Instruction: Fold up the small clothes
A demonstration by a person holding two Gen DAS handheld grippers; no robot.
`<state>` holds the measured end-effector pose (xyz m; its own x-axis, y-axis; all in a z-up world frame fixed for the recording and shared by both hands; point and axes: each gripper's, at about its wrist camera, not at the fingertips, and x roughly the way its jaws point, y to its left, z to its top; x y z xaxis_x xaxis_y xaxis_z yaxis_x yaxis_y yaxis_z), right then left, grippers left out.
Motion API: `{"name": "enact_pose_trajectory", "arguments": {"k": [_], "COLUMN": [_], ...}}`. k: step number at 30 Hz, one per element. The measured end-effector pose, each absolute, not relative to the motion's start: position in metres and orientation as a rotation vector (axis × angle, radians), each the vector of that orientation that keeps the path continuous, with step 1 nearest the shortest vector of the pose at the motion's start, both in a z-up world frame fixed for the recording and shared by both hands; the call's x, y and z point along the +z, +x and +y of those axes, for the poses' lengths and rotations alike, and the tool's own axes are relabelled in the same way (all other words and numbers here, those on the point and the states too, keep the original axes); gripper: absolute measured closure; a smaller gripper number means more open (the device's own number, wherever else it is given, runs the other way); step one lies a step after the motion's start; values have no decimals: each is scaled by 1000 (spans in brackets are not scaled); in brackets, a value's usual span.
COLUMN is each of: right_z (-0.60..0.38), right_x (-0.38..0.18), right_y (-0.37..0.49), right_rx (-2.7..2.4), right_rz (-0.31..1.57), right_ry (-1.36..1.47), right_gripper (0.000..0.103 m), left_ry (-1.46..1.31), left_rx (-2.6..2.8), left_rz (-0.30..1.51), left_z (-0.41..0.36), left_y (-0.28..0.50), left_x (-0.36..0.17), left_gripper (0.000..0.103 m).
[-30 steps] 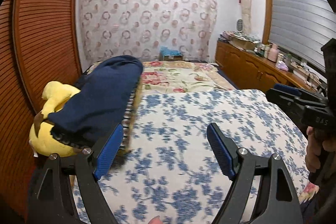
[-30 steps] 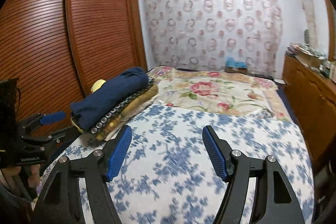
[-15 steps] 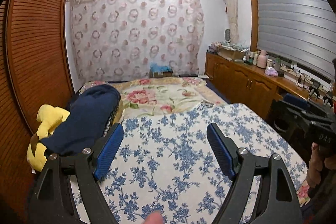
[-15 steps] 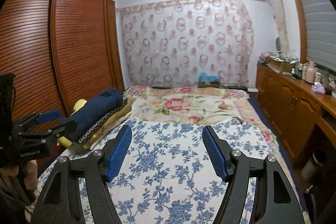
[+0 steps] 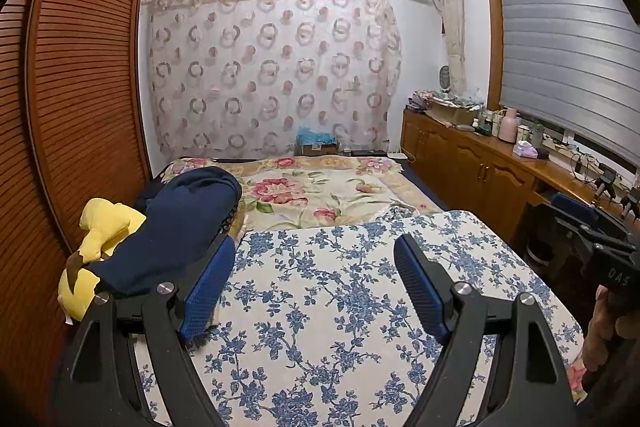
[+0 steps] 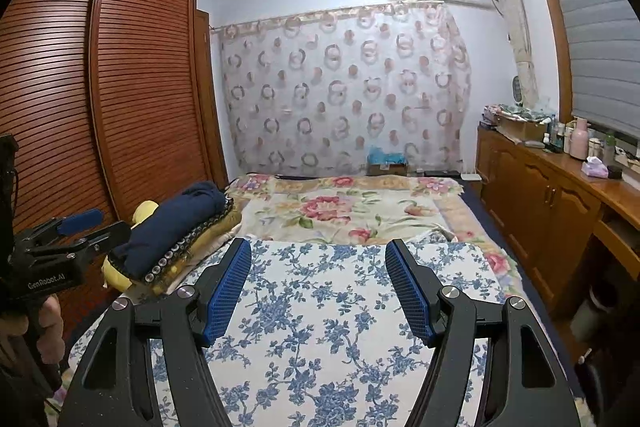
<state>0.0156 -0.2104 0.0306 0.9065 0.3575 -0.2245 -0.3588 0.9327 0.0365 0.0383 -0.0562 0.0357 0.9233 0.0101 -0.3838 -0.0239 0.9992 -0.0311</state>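
Both tongs, left (image 5: 316, 283) and right (image 6: 318, 287), hung spread and empty; the navy garment (image 5: 176, 231) lay ahead-left, lengthwise away, nearer the left tongs.

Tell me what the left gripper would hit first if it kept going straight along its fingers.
Probably the blue-flowered sheet on the bed: the left gripper, open and empty, points slightly downward across it. Depth is unclear; if level, it would pass above toward the floral blanket.
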Motion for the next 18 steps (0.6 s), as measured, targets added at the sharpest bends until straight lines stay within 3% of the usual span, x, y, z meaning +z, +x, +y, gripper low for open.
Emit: {"name": "enact_pose_trajectory", "arguments": {"k": [18], "right_z": [-221], "right_x": [31], "right_y": [34], "right_rx": [378], "right_rz": [243], "right_ry": [-5], "right_gripper": [32], "left_ry": [-36], "left_rx": [17], "left_rz": [392], "left_z": [-52], "left_y": [37], "left_x": [35], "left_gripper": [21]}}
